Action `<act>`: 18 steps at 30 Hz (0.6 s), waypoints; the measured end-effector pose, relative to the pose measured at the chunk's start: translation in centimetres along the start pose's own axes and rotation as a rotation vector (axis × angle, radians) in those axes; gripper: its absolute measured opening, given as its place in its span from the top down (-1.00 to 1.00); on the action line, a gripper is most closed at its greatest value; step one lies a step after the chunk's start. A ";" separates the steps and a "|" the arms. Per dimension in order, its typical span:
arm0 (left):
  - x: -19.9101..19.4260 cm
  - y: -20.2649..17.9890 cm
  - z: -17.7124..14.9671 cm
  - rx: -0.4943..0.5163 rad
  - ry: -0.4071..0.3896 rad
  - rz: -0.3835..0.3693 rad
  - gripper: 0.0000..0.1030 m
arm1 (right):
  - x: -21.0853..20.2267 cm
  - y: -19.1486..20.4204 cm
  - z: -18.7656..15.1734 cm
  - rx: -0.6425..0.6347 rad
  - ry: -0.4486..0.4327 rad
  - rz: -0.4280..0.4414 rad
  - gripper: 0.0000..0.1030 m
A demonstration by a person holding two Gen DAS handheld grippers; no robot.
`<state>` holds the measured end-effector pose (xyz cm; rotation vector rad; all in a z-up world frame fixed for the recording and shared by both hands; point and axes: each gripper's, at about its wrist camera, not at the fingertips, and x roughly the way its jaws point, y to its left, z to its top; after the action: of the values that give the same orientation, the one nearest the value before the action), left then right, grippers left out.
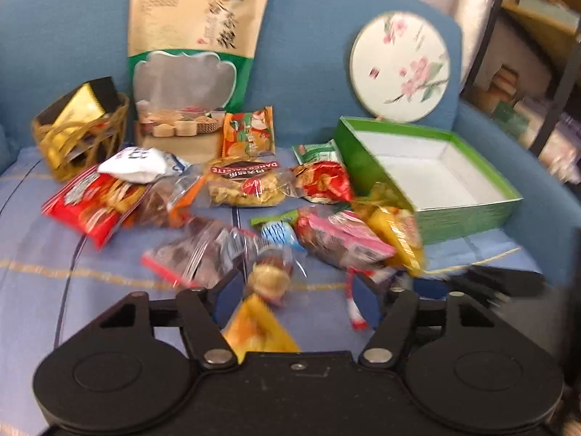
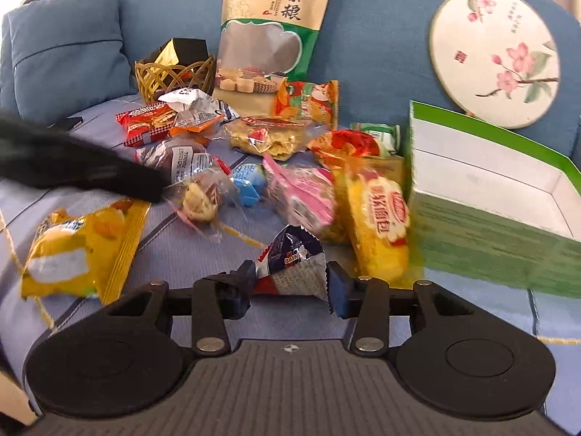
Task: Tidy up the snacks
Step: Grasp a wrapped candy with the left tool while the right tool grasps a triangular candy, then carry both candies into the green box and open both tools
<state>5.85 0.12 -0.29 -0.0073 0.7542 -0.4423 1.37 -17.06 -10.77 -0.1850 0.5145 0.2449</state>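
Several snack packets lie scattered on a blue sofa seat. My left gripper (image 1: 294, 296) is open over a clear-wrapped round cake (image 1: 268, 279) and above a yellow packet (image 1: 256, 330). It also shows as a black blur in the right wrist view (image 2: 109, 178), beside that cake (image 2: 199, 198) and the yellow packet (image 2: 80, 250). My right gripper (image 2: 290, 285) is open, its pads on both sides of a dark blue and silver packet (image 2: 294, 258), with a gap on the left. An open green box (image 1: 428, 174), also in the right wrist view (image 2: 501, 225), stands empty at the right.
A tall grain pouch (image 2: 270, 29) and a round floral fan (image 2: 494, 54) lean on the sofa back. A wicker basket (image 2: 174, 72) holds a gold and black box. A yellow bread packet (image 2: 377, 225) and a pink packet (image 2: 301, 192) lie by the green box.
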 end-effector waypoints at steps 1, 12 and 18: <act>1.0 -0.1 0.2 0.006 0.011 0.010 -0.46 | 0.0 -0.1 -0.1 0.004 -0.002 0.000 -0.41; 5.6 0.8 0.1 -0.028 0.113 0.038 -0.21 | -0.2 -0.8 0.2 0.042 -0.029 0.071 -0.22; 0.6 -0.8 2.1 -0.003 0.014 -0.024 -0.21 | -3.8 -1.1 1.9 0.047 -0.163 0.094 -0.11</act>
<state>7.33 -1.18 1.00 -0.0165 0.7694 -0.4646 -0.66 -18.34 -7.15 -0.0944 0.3668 0.3365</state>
